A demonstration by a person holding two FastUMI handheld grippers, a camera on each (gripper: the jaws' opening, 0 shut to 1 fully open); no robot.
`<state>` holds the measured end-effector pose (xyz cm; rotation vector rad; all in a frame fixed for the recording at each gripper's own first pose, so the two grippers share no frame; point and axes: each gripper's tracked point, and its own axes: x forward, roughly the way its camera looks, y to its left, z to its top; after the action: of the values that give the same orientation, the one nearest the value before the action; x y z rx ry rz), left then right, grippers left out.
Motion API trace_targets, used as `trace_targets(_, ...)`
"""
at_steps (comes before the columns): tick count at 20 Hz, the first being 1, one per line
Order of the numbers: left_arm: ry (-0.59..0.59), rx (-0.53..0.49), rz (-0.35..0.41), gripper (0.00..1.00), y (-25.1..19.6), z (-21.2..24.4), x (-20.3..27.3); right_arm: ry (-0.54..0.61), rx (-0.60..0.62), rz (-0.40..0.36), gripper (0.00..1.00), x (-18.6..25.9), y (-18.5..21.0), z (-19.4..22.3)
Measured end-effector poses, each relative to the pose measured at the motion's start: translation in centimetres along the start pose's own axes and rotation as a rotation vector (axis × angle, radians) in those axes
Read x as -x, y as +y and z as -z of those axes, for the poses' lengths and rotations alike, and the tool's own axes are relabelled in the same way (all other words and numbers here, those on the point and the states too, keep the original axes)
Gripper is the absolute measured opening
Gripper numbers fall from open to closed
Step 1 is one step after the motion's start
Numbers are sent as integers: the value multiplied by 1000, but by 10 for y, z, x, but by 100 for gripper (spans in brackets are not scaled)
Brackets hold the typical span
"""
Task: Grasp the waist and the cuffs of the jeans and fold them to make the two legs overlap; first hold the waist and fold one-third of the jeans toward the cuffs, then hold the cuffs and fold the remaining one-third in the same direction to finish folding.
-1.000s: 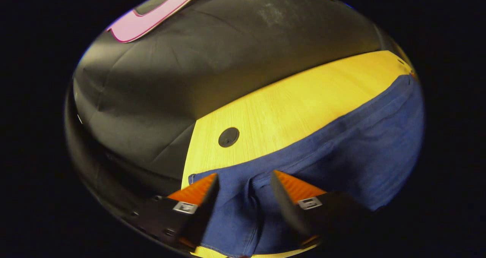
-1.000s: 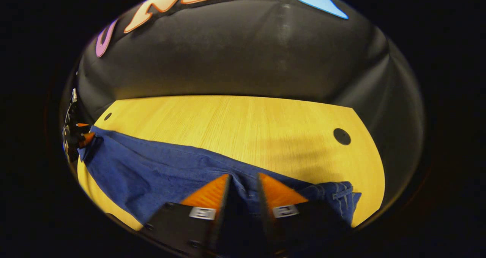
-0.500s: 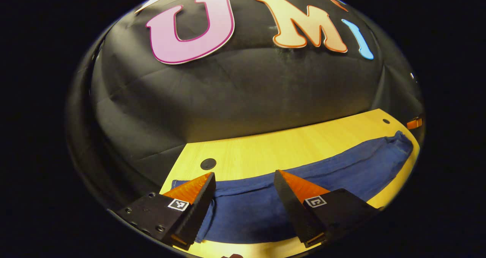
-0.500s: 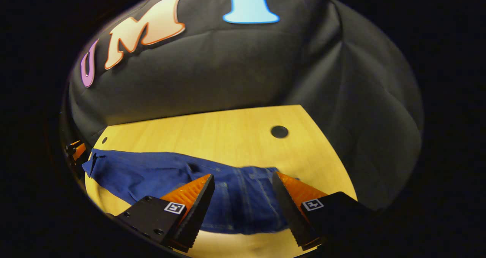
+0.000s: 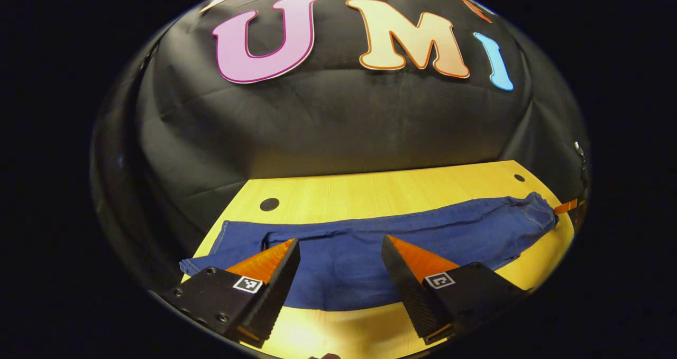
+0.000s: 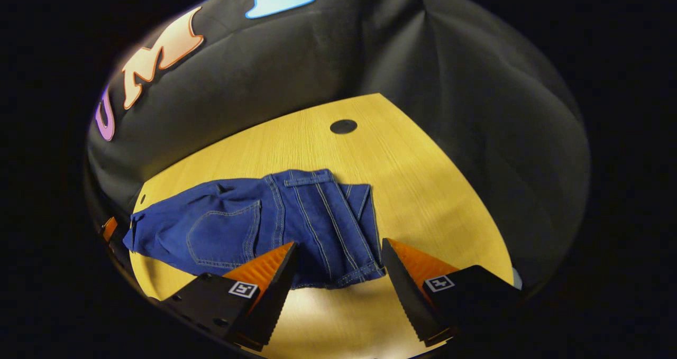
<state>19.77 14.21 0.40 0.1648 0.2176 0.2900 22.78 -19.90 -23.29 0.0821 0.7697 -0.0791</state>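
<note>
The jeans (image 5: 370, 242) lie flat as a long blue band across the lower middle of the left gripper view, on the yellow table (image 5: 381, 190). The right gripper view shows the waist (image 6: 309, 179) and a back pocket (image 6: 225, 229). The left gripper (image 5: 341, 253) and right gripper (image 6: 338, 253) are both spread, holding nothing.

Left gripper (image 5: 341, 250), right gripper (image 6: 338, 253), black bodies, ribbed orange-backed fingers, square coded tags, screws
</note>
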Motion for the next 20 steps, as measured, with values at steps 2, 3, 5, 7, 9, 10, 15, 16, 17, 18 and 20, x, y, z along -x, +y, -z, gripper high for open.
trace_targets(2, -18, 11, -17, 95, -1, -7, 1, 10, 8, -12, 98, -4, 1, 6)
trace_targets(3, -26, 17, -24, 94, -1, -9, 3, 10, 9, -14, 99, -6, 3, 10)
trace_targets(5, -31, 19, -41, 94, 0, -11, 8, 3, 19, -17, 99, -8, 2, 13)
trace_targets(7, -38, 24, -55, 95, 2, -13, 14, -19, 44, -20, 99, -8, 2, 14)
trace_targets(9, -37, 38, -60, 95, -2, -11, 23, -33, 54, -26, 96, -9, 2, 13)
trace_targets(10, -38, 41, -68, 95, 0, -12, 26, -32, 50, -29, 97, -9, 2, 13)
trace_targets(15, -50, 49, -104, 95, 0, -8, 57, -34, 32, -67, 39, -13, 12, 13)
trace_targets(16, -49, 57, -111, 95, 0, -6, 61, -35, 17, -82, 35, -14, 13, 13)
trace_targets(17, -52, 67, -118, 95, 0, -4, 65, -33, 1, -101, 23, -12, 13, 13)
trace_targets(18, -55, 75, -125, 95, 0, -1, 70, -43, -10, -127, 17, -9, 14, 11)
trace_targets(20, -48, 90, -138, 95, 2, 7, 76, -37, -81, -147, 8, -12, 15, 9)
